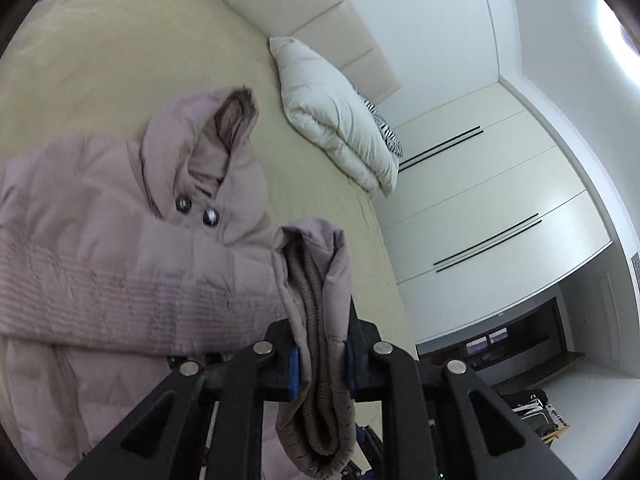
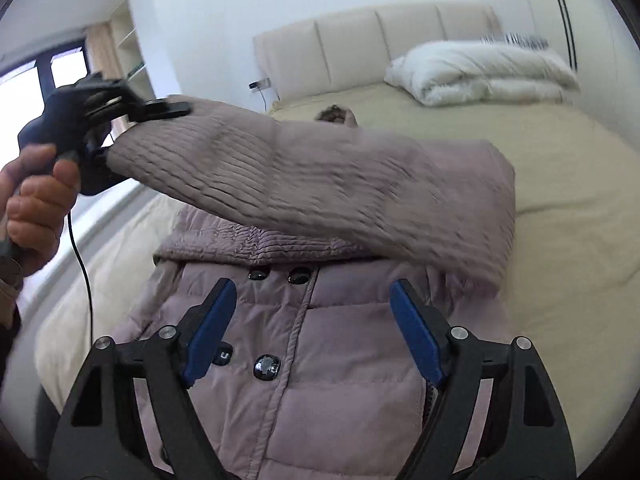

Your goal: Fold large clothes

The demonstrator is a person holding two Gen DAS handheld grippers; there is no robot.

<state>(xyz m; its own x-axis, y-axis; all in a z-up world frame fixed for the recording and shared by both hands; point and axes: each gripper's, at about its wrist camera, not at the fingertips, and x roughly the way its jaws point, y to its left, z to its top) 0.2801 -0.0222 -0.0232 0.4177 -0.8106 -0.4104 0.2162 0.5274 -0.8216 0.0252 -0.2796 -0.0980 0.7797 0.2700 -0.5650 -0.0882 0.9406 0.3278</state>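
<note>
Bed (image 2: 560,168): beige sheet, folded duvet (image 2: 484,72) at headboard.
Coat (image 2: 320,340): laid flat on bed.
Left gripper (image 1: 322,364): jaws clamped on sleeve cuff (image 1: 316,312).
Right gripper (image 2: 312,332): jaws held apart.

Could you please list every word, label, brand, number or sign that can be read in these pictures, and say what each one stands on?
None can be read.
Dark round snap buttons on the mauve quilted puffer coat: shiny marks, too blurred to read as letters.
Small dark snap half beside the blue-padded fingers of the right gripper: a pale U-like mark, not legible text.
White folded duvet: faint spot, unreadable.
</note>
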